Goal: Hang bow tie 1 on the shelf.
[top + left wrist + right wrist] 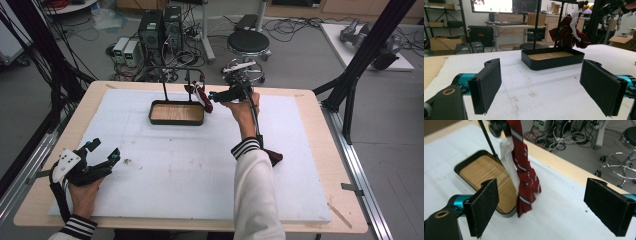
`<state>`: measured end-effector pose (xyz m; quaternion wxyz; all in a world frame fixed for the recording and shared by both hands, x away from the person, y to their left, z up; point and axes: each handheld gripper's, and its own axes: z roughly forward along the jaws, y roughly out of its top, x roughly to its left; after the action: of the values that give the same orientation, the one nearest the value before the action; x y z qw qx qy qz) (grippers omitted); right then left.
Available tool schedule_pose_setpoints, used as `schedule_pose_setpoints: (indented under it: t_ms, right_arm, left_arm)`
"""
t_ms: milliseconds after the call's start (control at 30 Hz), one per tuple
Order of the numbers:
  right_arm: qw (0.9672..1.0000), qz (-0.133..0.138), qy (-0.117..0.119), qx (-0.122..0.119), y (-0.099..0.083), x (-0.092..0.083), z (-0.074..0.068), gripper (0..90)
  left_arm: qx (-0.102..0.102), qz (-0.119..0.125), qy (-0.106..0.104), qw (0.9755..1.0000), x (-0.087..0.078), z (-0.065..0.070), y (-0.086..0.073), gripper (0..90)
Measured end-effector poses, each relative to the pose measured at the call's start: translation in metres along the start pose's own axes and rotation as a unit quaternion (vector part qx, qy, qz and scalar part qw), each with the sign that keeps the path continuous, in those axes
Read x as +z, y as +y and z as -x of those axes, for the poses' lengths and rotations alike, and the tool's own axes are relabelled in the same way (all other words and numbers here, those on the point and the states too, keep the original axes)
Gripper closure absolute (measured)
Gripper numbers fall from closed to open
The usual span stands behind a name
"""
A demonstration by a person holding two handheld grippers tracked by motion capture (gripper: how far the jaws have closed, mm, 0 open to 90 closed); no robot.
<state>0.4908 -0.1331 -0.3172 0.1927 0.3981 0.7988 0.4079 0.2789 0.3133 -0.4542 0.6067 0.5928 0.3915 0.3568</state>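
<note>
The left gripper (541, 87) rests low over the white table cover (534, 92), its two black padded jaws standing wide apart with only bare cover between them. Beyond the jaws, toward the far side, sits a black tray (537, 64) with a wooden floor. Two thin black posts (537, 23) rise from the tray. A dark red striped tie (567, 35) with a white band hangs from the right-hand post, bunched just above the tray's right end.

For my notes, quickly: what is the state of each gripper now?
Left gripper: open, holding nothing.
Right gripper: open, holding nothing; the red tie hangs free ahead of it.
</note>
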Motion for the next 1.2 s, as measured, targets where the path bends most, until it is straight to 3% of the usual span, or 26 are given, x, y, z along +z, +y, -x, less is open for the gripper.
schedule_pose_setpoints:
  t_ms: [233,300,400,500,567,667,767,1000,1200]
  right_arm:
    - [0.9997,0.018,-0.005,0.013,0.000,-0.043,0.000,11.5]
    - [0.9986,0.051,-0.014,0.005,-0.006,-0.058,-0.003,11.6]
    - [0.9989,0.043,-0.014,0.008,-0.014,-0.075,-0.004,10.6]
    - [0.9966,0.080,-0.021,0.002,-0.024,-0.093,-0.007,10.5]
    - [0.9970,0.075,-0.016,0.004,-0.030,-0.104,-0.007,10.6]
    - [0.9937,0.112,-0.010,0.008,-0.044,-0.124,-0.009,10.3]
    - [0.9916,0.129,-0.013,0.011,-0.059,-0.140,-0.011,1.6]
    - [0.9857,0.168,-0.013,0.008,-0.100,-0.182,-0.017,1.6]
    - [0.9818,0.189,-0.014,-0.002,-0.127,-0.197,-0.019,1.6]
  left_arm:
    - [0.001,-0.002,-0.001,1.0000,0.000,0.000,0.000,17.8]
    - [0.001,-0.001,0.000,1.0000,0.000,0.000,0.000,17.8]
    - [0.000,0.000,-0.001,1.0000,0.000,0.000,0.000,17.8]
    - [0.001,0.000,0.000,1.0000,0.000,0.000,0.000,17.8]
    - [0.001,0.001,0.000,1.0000,0.000,0.001,0.000,17.8]
    - [-0.001,-0.002,-0.001,1.0000,0.000,0.000,0.000,17.8]
    - [-0.001,-0.001,-0.001,1.0000,0.000,0.000,0.000,17.8]
    - [0.000,-0.001,0.000,1.0000,0.000,0.000,0.000,17.8]
    - [0.000,-0.002,0.000,1.0000,0.001,0.001,0.000,17.8]
